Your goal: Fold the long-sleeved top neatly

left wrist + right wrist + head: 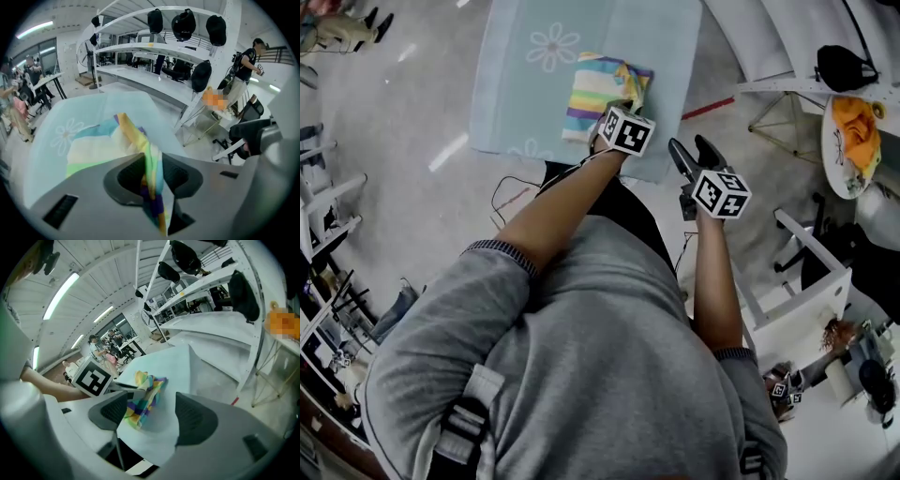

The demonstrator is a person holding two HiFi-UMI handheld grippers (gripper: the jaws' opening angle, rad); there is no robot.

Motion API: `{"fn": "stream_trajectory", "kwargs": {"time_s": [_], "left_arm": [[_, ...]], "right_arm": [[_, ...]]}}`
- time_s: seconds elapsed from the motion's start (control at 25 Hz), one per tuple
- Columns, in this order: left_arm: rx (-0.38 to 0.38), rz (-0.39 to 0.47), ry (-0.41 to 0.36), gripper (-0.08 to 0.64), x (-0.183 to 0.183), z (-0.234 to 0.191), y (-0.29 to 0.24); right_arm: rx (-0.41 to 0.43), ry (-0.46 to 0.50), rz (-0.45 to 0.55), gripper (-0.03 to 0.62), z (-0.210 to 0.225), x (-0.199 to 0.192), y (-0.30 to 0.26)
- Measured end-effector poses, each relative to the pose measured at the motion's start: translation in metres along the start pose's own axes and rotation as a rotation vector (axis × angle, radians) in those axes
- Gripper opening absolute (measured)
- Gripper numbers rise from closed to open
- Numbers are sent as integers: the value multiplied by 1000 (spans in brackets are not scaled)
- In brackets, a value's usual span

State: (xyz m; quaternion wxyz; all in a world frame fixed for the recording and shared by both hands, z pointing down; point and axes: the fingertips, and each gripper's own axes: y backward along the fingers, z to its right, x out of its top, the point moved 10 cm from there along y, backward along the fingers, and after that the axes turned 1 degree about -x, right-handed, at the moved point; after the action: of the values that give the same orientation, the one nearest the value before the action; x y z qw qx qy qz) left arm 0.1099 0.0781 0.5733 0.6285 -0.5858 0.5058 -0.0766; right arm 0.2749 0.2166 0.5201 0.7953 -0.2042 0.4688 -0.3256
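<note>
The long-sleeved top [598,92], striped in yellow, green, blue and purple, lies folded into a small rectangle on the pale blue, flower-printed table cover [516,103]. My left gripper [614,108] is at the top's near right corner. In the left gripper view its jaws [152,173] stand close together with a strip of the top [101,145] pinched between the pads. My right gripper [694,155] hovers off the table's near right corner, open and empty. In the right gripper view the top [145,397] and the left gripper's marker cube [93,377] lie beyond its wide jaws [152,416].
A white curved rack [154,47] with black caps hanging on it stands beyond the table. On the right are a round table with an orange cloth [853,131] and a white frame [806,291]. People stand in the background [246,65].
</note>
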Motion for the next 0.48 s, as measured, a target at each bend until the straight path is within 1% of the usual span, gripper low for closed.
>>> {"fn": "stream_trajectory", "kwargs": {"time_s": [0.04,0.08,0.12,0.16,0.2,0.24,0.32,0.4,0.48], "left_arm": [[-72,-9,24,163,-2,2,-5],[-168,-22,55,243,-5,5,-7],[-270,-30,81,273,-7,9,-7],[-353,-30,92,273,-10,12,-5],[-397,-22,83,273,-12,14,0],[-409,-9,60,273,-15,13,7],[-400,16,18,273,-20,8,21],[-401,47,4,273,-25,0,37],[-403,97,-10,273,-26,-9,58]], "right_arm": [[7,-9,-3,337,4,0,-4],[13,-17,-5,337,7,1,-9],[15,-24,-6,336,8,3,-13],[18,-30,-5,335,9,5,-17],[21,-33,-5,333,9,8,-22],[27,-34,-6,333,8,11,-27],[40,-31,-8,333,4,17,-39],[55,-20,-6,333,-1,24,-48],[80,-3,1,334,-9,31,-54]]}}
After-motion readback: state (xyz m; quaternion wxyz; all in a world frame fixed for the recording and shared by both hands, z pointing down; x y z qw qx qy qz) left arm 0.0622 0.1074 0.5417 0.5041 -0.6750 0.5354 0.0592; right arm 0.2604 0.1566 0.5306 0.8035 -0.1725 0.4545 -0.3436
